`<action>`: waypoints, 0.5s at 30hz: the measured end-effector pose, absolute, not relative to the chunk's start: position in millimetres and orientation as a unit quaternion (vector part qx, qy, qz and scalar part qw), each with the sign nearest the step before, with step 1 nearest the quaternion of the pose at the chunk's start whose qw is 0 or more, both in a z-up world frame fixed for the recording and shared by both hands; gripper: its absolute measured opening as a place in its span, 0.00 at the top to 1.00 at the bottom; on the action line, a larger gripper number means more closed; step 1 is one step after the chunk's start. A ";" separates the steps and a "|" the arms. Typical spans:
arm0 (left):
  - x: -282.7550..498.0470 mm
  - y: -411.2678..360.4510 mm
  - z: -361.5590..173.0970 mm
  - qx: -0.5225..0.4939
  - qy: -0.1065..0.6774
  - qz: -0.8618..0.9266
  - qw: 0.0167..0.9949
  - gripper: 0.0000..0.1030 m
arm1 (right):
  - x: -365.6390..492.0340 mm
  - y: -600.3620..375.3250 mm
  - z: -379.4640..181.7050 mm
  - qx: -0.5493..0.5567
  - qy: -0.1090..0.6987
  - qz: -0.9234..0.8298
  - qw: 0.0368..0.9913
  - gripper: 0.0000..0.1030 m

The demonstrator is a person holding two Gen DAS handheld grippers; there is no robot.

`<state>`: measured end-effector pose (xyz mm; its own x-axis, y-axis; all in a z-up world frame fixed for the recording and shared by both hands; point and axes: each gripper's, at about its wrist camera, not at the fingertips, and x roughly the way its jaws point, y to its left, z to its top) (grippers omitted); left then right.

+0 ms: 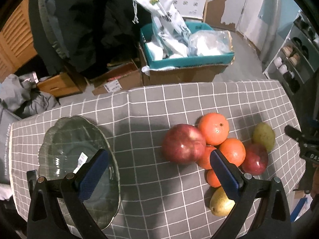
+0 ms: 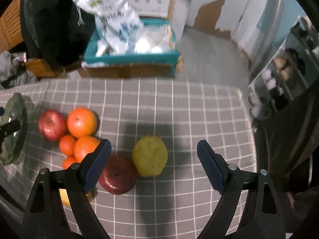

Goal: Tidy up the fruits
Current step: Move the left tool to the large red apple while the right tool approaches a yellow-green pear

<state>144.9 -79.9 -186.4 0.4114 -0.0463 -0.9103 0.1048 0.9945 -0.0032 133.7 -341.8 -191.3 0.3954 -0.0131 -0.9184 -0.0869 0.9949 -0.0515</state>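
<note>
A pile of fruit lies on the grey checked tablecloth point(image 1: 151, 107): a big red apple point(image 1: 183, 143), several oranges point(image 1: 213, 128), a second red apple point(image 1: 256, 159), a green pear point(image 1: 264, 136) and a yellow pear point(image 1: 220, 203). A clear glass plate point(image 1: 65, 137) sits at the left. My left gripper point(image 1: 158, 161) is open and empty above the cloth between plate and fruit. My right gripper point(image 2: 154, 152) is open and empty, with the green pear point(image 2: 150, 155) between its fingers and the red apple point(image 2: 117, 176) by its left finger.
The right gripper's tip point(image 1: 299, 137) shows at the right edge of the left wrist view. Beyond the table's far edge stand a teal box with bags point(image 1: 187, 45), cardboard boxes point(image 1: 117, 79) and a shoe rack point(image 1: 293, 59) at the right.
</note>
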 end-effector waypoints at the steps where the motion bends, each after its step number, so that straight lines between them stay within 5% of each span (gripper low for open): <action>1: 147.1 -81.9 -190.1 0.030 0.544 -0.044 0.838 0.01 | 136.3 -343.1 -198.2 -0.045 0.558 0.021 0.829 0.16; 15: 173.0 -110.0 -239.3 0.038 0.593 -0.056 0.803 0.01 | 154.0 -359.3 -260.3 -0.013 0.624 0.017 0.781 0.16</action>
